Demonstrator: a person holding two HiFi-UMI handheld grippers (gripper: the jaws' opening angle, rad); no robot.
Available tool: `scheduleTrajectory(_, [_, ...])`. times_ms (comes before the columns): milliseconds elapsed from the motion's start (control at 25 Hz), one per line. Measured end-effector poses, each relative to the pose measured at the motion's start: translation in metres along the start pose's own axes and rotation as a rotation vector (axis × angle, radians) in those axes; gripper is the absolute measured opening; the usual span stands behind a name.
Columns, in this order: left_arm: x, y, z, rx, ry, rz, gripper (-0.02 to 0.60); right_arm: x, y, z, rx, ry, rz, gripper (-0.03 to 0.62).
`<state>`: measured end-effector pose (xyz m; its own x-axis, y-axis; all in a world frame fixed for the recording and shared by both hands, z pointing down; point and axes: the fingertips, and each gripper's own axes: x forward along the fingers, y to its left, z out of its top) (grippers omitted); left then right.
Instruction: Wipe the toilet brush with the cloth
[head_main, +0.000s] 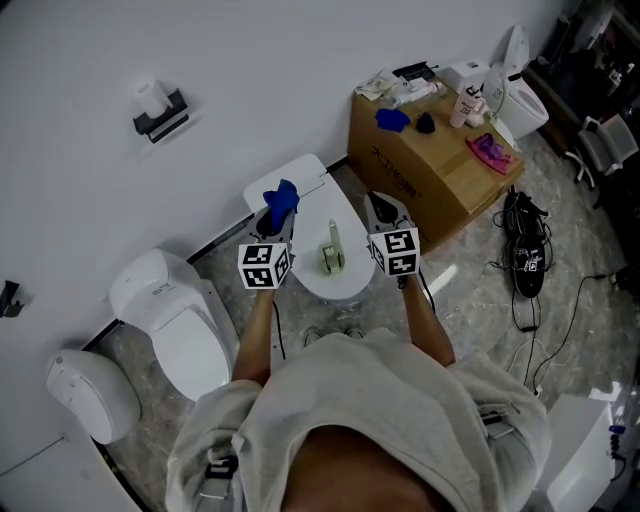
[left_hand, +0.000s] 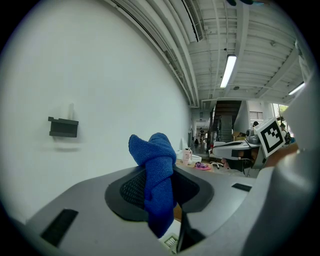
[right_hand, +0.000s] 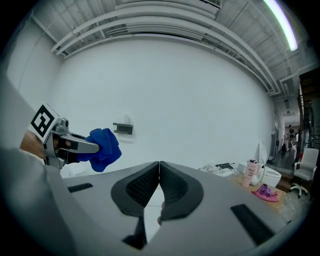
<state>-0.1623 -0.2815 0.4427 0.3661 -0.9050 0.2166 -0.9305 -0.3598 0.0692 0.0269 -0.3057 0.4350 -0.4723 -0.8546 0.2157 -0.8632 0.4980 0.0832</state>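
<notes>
Clamping the cloth (left_hand: 156, 172), the left gripper (head_main: 273, 224) hovers beside the brush (head_main: 331, 252) standing on the toilet (head_main: 308, 238). The right gripper (right_hand: 159, 167), jaws together on nothing, leaves it unsteadied, so wiping may topple it.

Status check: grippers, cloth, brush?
Left gripper shut on blue cloth. Right gripper shut, empty. Toilet brush upright on toilet lid, untouched. Nothing in the way.

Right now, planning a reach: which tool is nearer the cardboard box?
Right. The right tool hangs just beside the cardboard box; the left tool, shut on the blue cloth, is on the right tool's far side.
</notes>
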Motion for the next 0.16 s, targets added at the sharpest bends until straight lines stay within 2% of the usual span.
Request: scheduleTrajectory(160, [0.0013,-0.0020,-0.0018,-0.001,0.002,0.001,0.127,-0.0003,-0.0022,-0.0018,-0.003,0.001,0.001,0.031])
